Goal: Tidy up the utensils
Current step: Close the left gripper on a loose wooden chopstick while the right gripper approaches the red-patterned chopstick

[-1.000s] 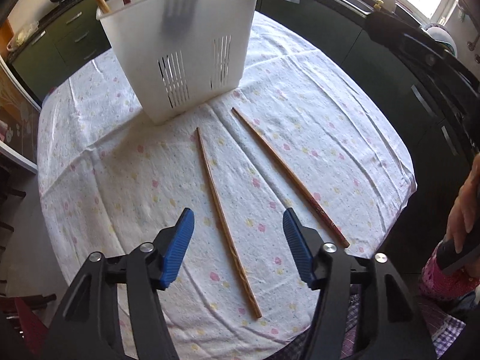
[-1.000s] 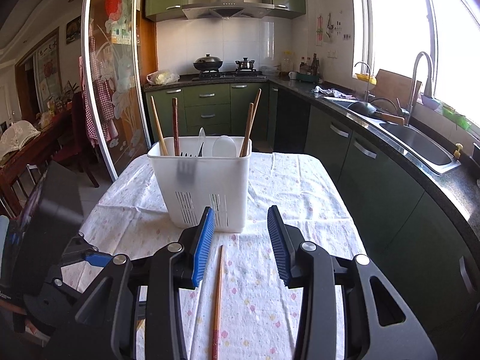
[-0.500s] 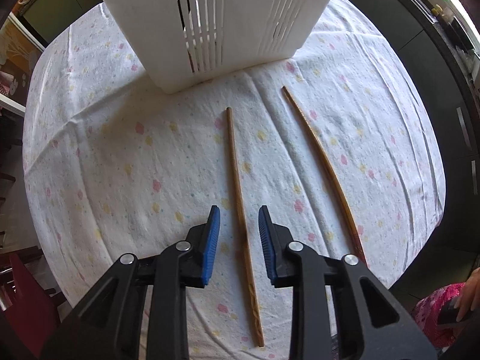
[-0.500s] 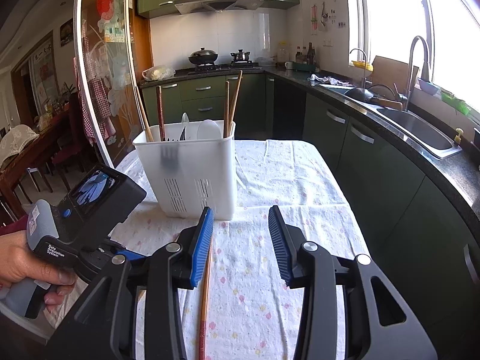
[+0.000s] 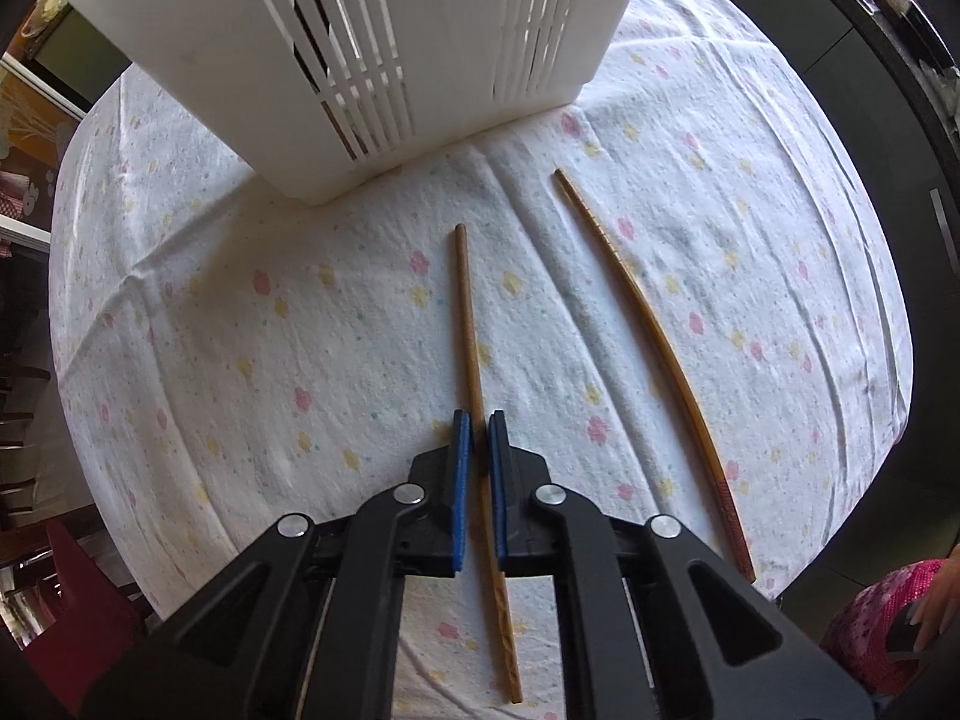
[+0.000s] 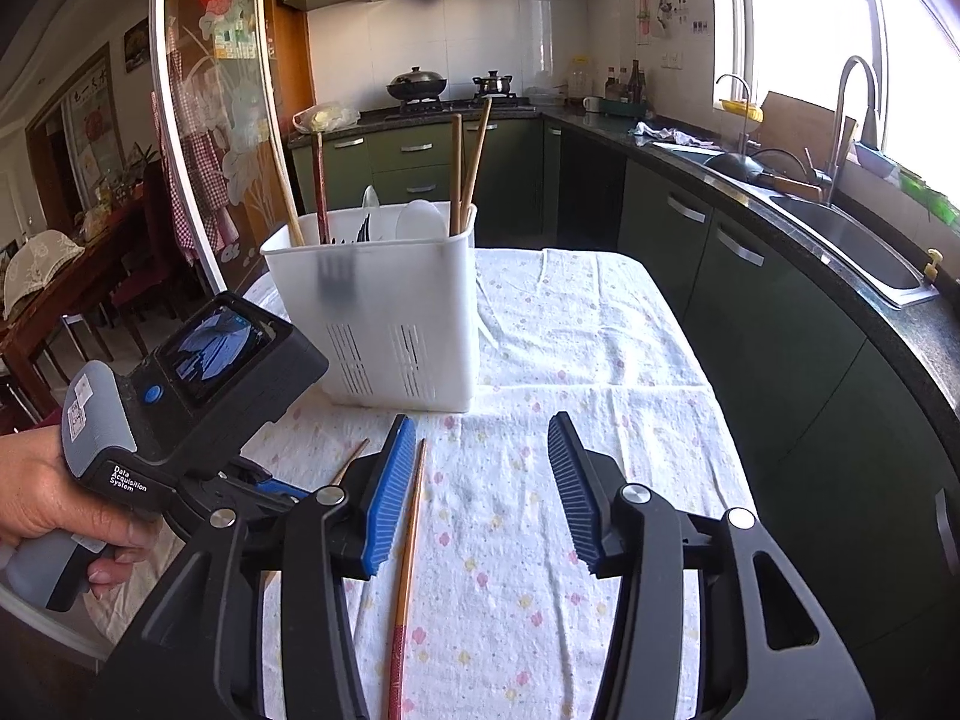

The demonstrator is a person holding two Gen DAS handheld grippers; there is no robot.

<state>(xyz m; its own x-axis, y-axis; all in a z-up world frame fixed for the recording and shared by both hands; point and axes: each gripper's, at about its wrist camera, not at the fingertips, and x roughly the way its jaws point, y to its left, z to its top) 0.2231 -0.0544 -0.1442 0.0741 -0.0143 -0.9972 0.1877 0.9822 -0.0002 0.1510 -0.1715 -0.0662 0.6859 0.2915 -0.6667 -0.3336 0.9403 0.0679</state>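
Looking straight down along the left gripper (image 5: 478, 420), its blue pads (image 5: 459, 468) have just been closing and now pinch a brown chopstick (image 5: 465, 300) lying on a white tablecloth (image 5: 240, 330) dotted with pink and yellow flowers. The chopstick runs from below the jaws up toward a white slotted caddy (image 5: 360, 48) at the top, stopping short of it. A second chopstick (image 5: 654, 336), darker and red at its near end, lies apart to the right. A person's hand (image 5: 936, 594) shows at the lower right edge.
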